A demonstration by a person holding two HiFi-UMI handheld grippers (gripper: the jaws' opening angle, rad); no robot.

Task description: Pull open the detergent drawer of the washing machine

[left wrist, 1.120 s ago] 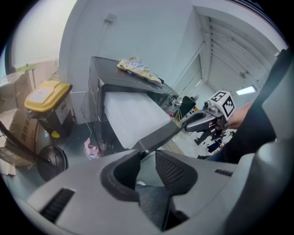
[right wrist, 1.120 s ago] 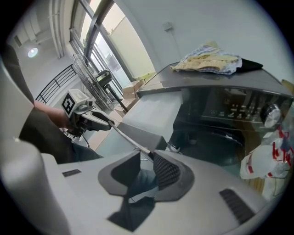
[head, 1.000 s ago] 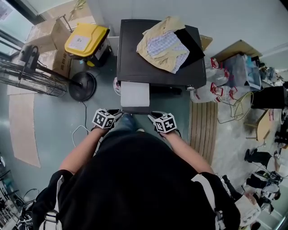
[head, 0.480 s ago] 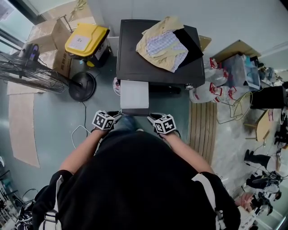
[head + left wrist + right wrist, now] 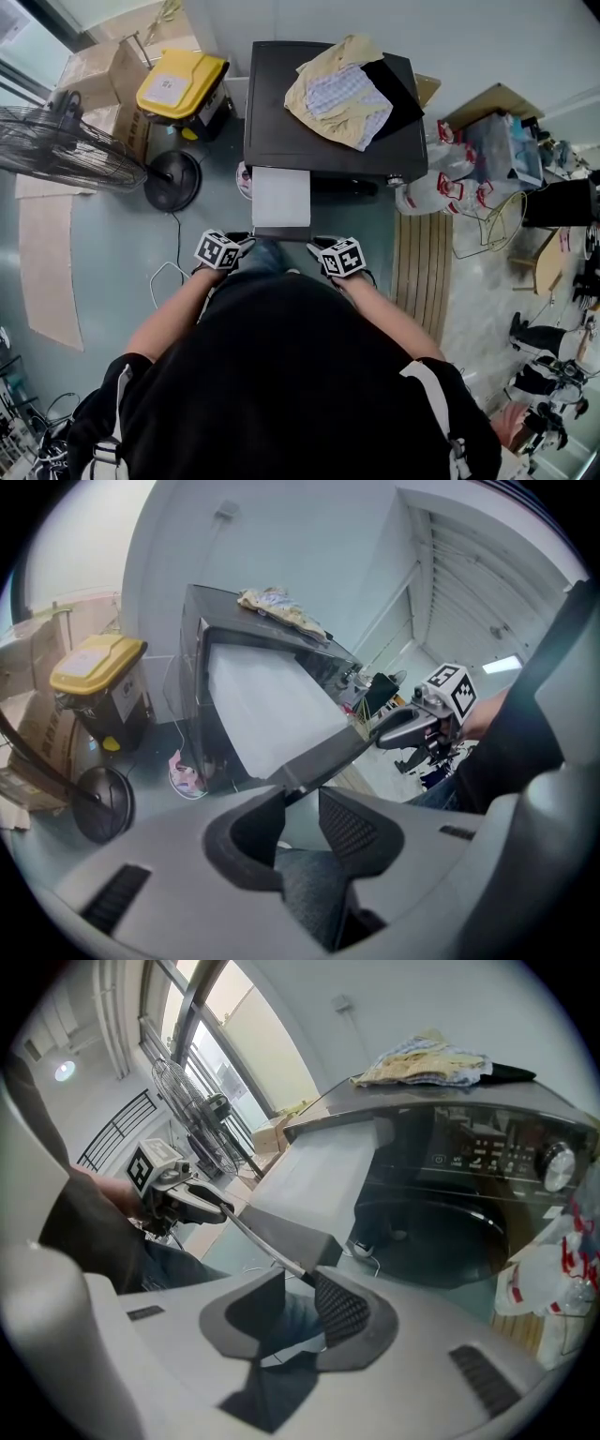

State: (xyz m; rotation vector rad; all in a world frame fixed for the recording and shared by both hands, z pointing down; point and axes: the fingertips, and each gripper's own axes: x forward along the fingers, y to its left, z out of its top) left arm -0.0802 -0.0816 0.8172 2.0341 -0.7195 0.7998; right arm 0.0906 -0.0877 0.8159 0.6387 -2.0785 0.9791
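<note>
Detergent drawer (image 5: pixel 281 195) stands pulled far out from the front of the dark washing machine (image 5: pixel 277 103), at its left side. It is a long box with a flat pale top and a dark grey front panel (image 5: pixel 330 755). The left gripper (image 5: pixel 300 797) and the right gripper (image 5: pixel 298 1283) sit at the panel's two corners. The jaws of both are opening, with the panel's thin edge between the loosened pads.

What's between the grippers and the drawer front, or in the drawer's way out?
Nothing visible between them: left gripper and right gripper sit at the front corners of the drawer, jaws opening around its edge. The drawer already stands out; only the person's leg lies ahead of it.
</note>
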